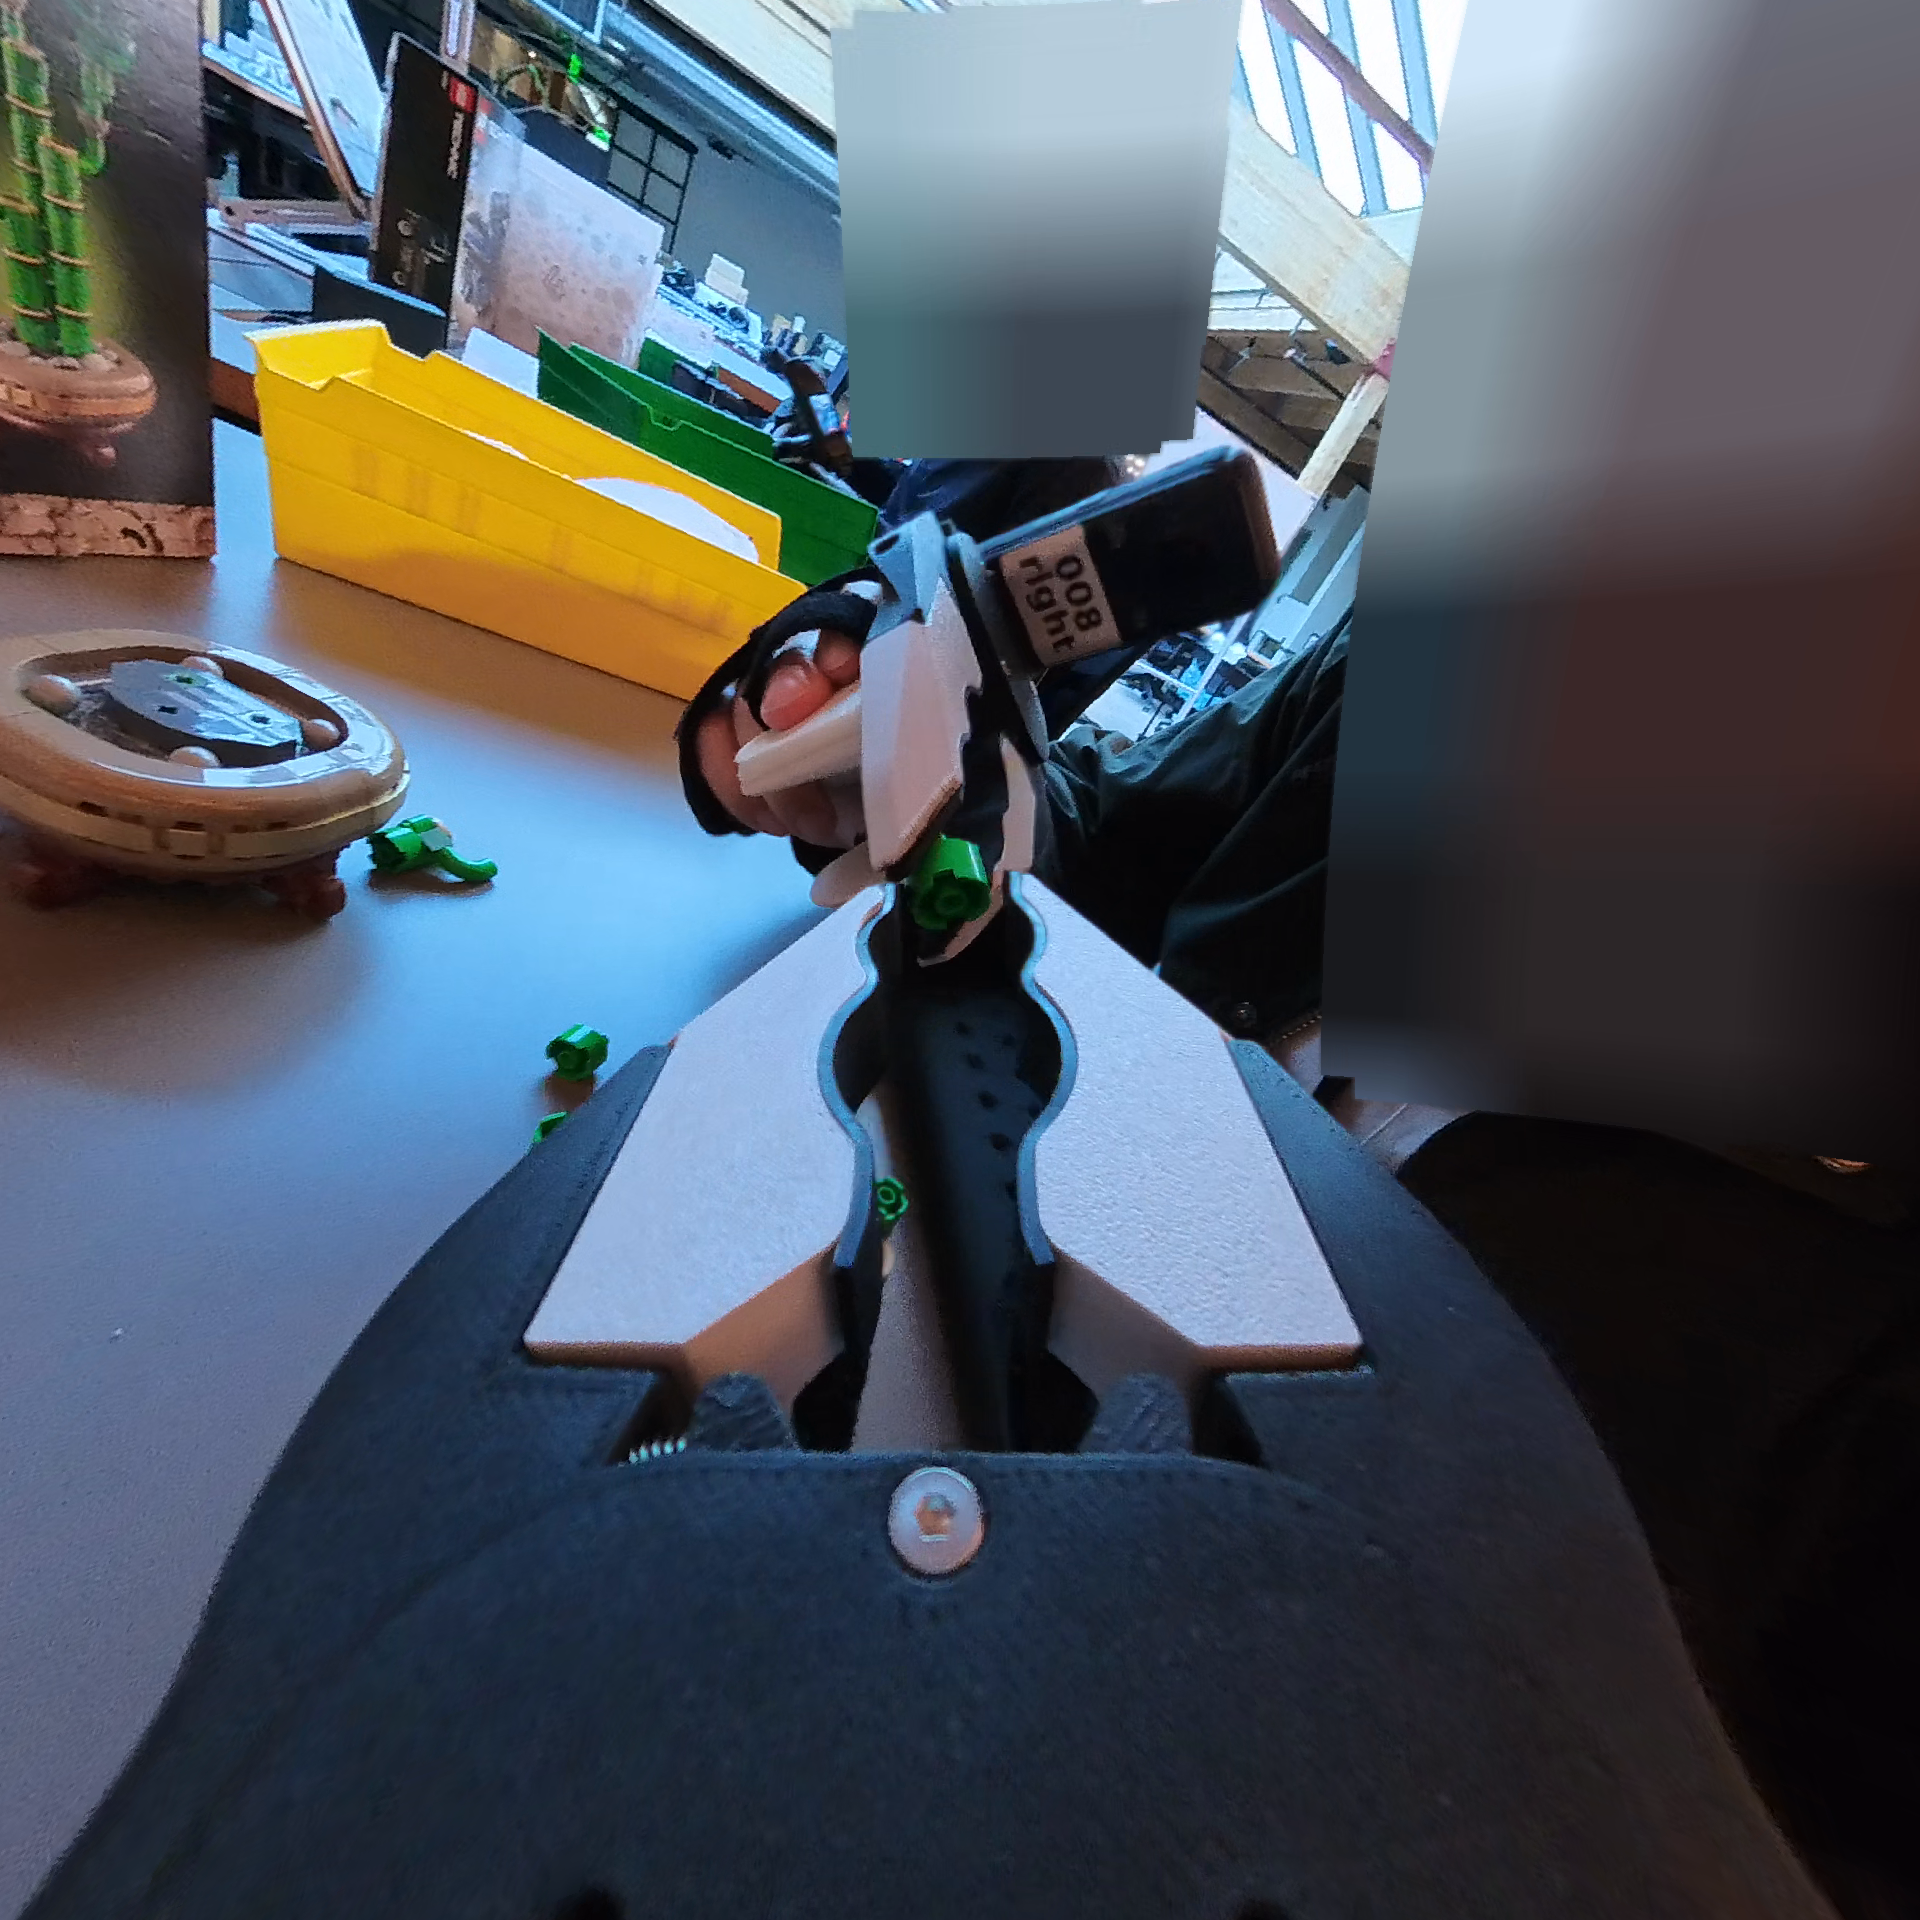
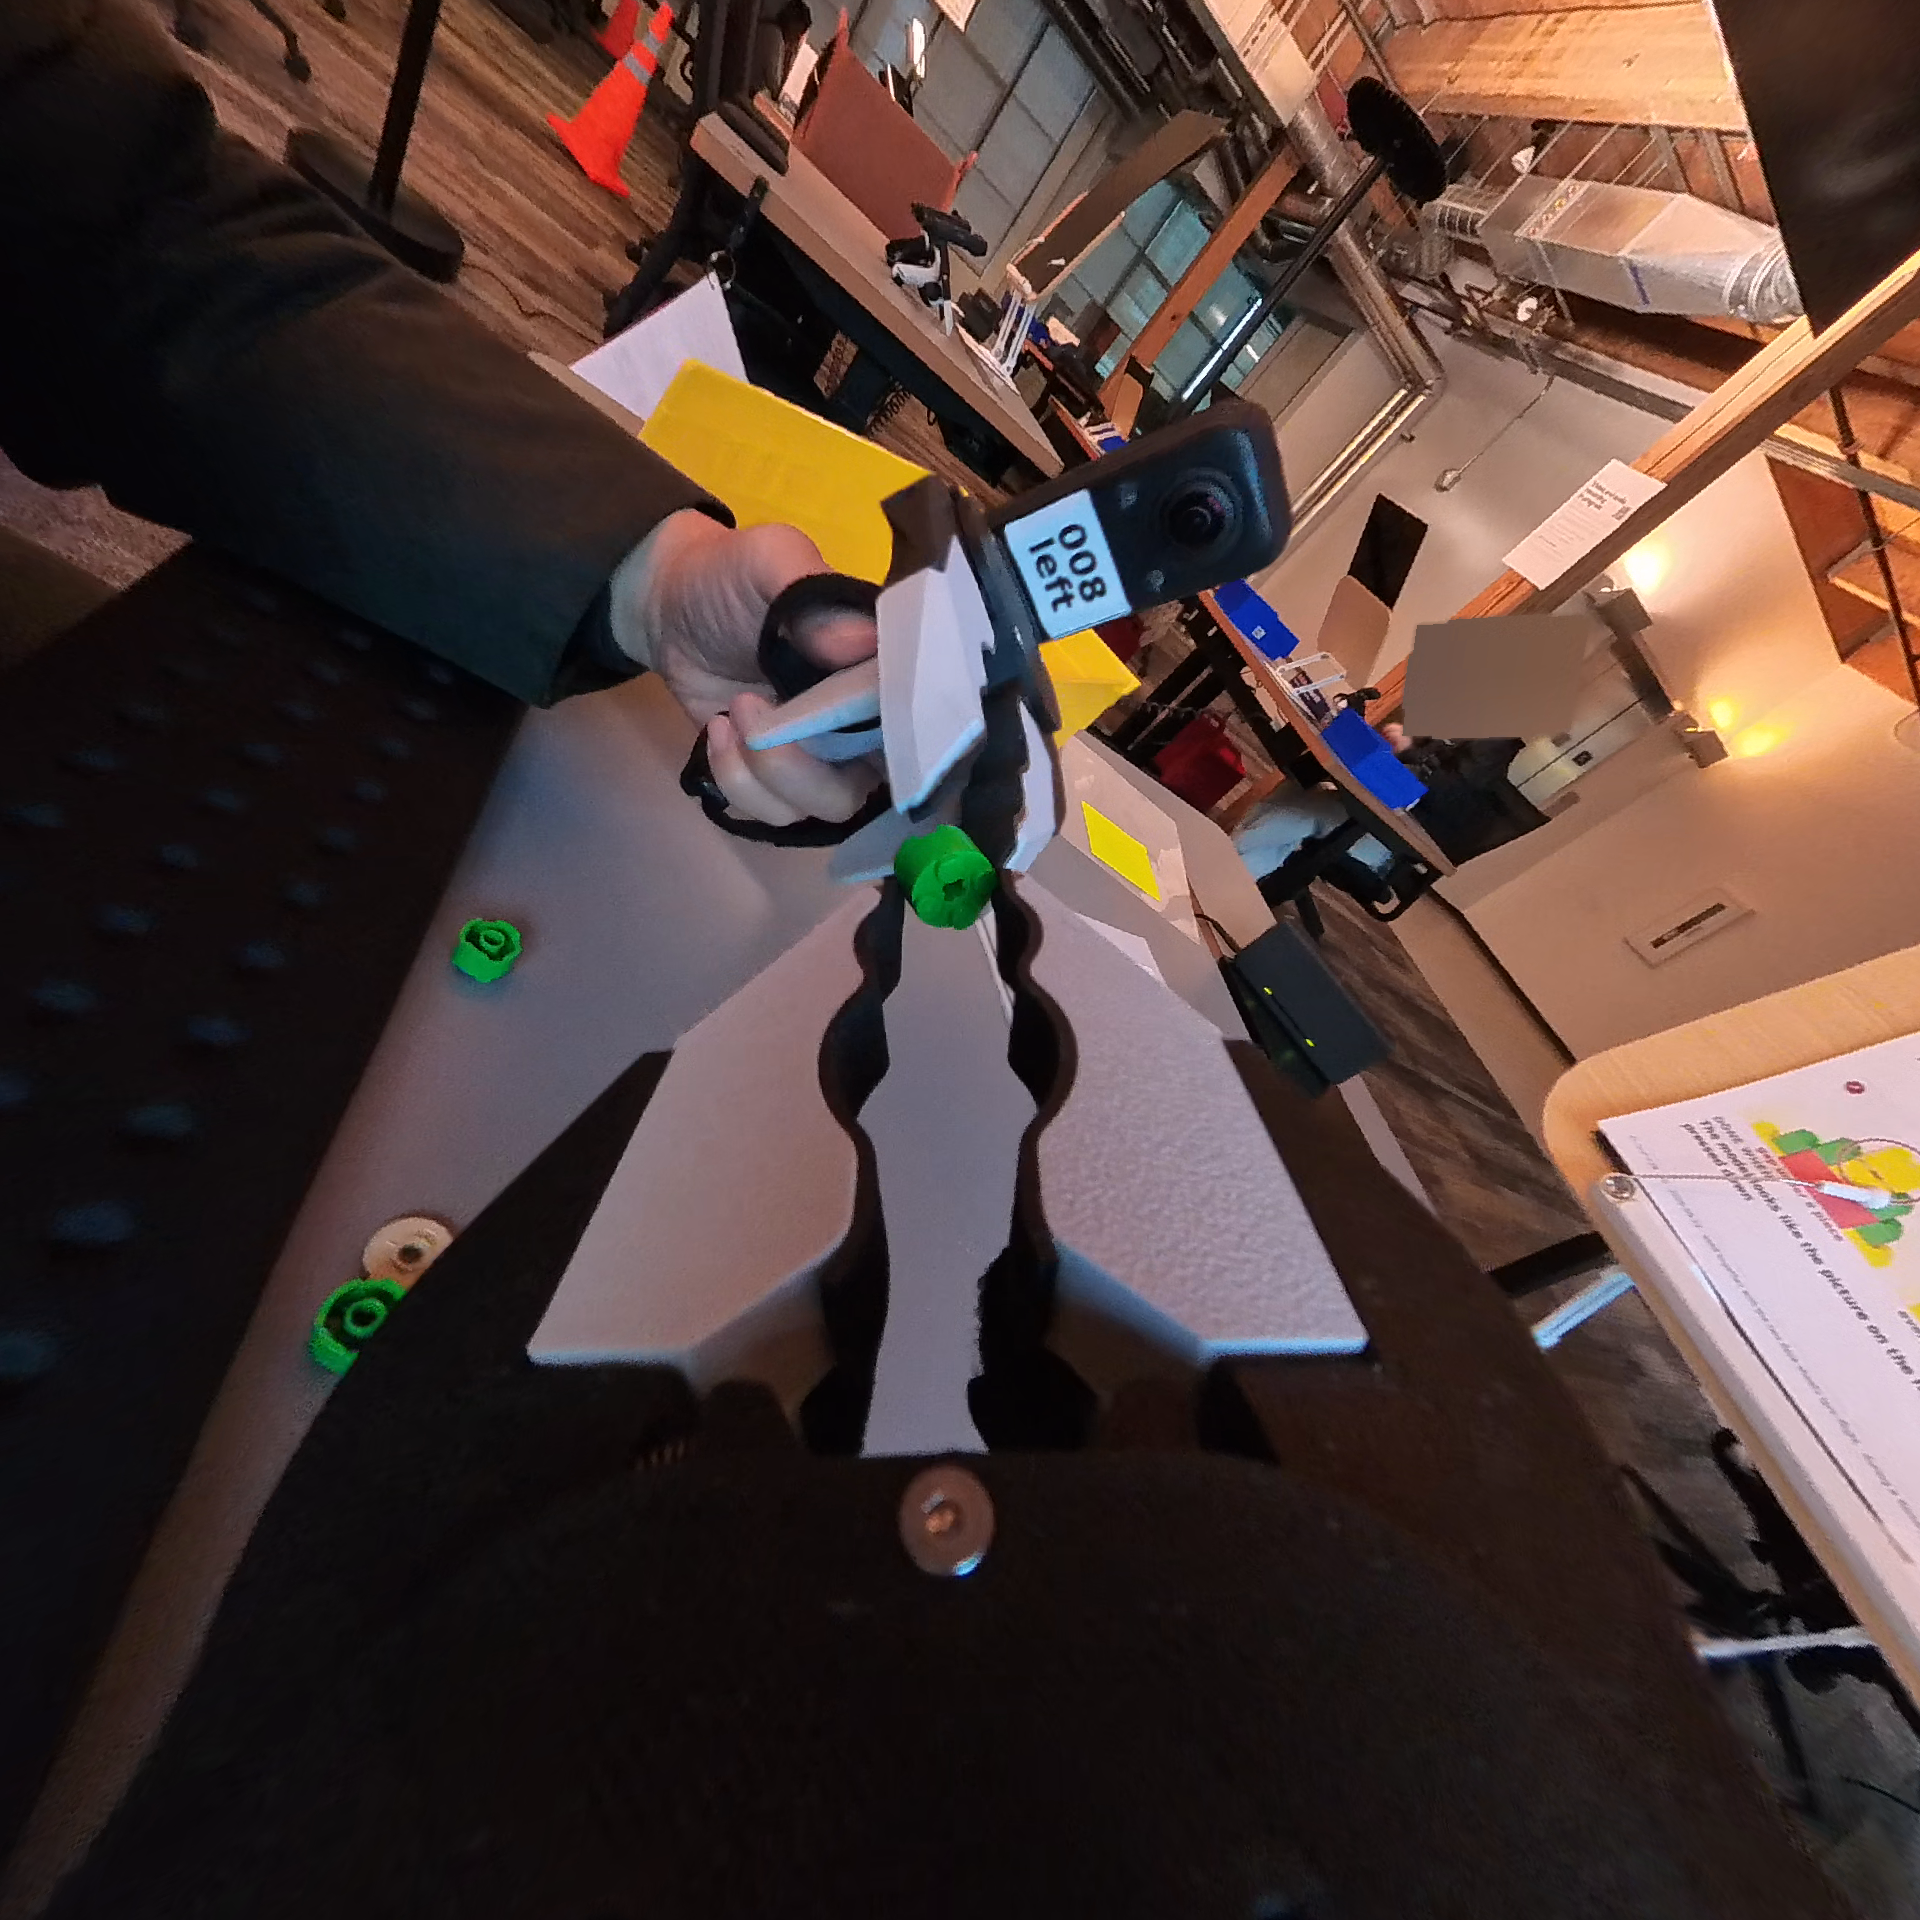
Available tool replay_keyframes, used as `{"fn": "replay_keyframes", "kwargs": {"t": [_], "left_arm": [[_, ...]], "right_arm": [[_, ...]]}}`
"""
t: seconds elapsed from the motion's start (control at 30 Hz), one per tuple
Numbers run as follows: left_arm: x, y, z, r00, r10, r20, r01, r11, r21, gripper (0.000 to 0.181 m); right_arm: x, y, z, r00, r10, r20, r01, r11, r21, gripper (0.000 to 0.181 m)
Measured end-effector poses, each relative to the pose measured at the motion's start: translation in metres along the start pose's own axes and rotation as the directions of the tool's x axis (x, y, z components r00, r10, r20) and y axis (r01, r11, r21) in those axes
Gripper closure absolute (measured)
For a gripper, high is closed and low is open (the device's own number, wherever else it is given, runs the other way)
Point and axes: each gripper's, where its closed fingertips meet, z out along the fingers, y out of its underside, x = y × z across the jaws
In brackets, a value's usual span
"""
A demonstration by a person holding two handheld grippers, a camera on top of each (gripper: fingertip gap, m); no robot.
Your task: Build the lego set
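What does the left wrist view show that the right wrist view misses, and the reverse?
Left wrist only: the tan lego base, a green bin behind the yellow bin, and the box with the bamboo picture.
Right wrist only: an orange cone, an instruction sheet, a tan round piece.
Both: the two grippers tip to tip around a green round piece, and loose green pieces on the table.
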Motion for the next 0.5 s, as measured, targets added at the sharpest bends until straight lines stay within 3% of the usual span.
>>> {"fn": "replay_keyframes", "kwargs": {"t": [0.2,0.33,0.5], "left_arm": [[-0.011,0.011,0.003,0.998,0.025,0.065,-0.021,0.998,-0.060,0.167],[-0.008,0.010,0.003,0.998,0.040,0.044,-0.038,0.998,-0.053,0.168],[0.027,-0.018,-0.011,0.984,0.052,-0.173,-0.031,0.992,0.121,0.168]], "right_arm": [[-0.002,0.012,0.003,0.988,-0.155,-0.023,0.153,0.985,-0.078,0.165],[-0.003,0.011,0.004,0.981,-0.189,-0.039,0.186,0.980,-0.069,0.165],[0.016,-0.005,-0.008,0.988,-0.096,-0.120,0.101,0.994,0.031,0.149]]}}
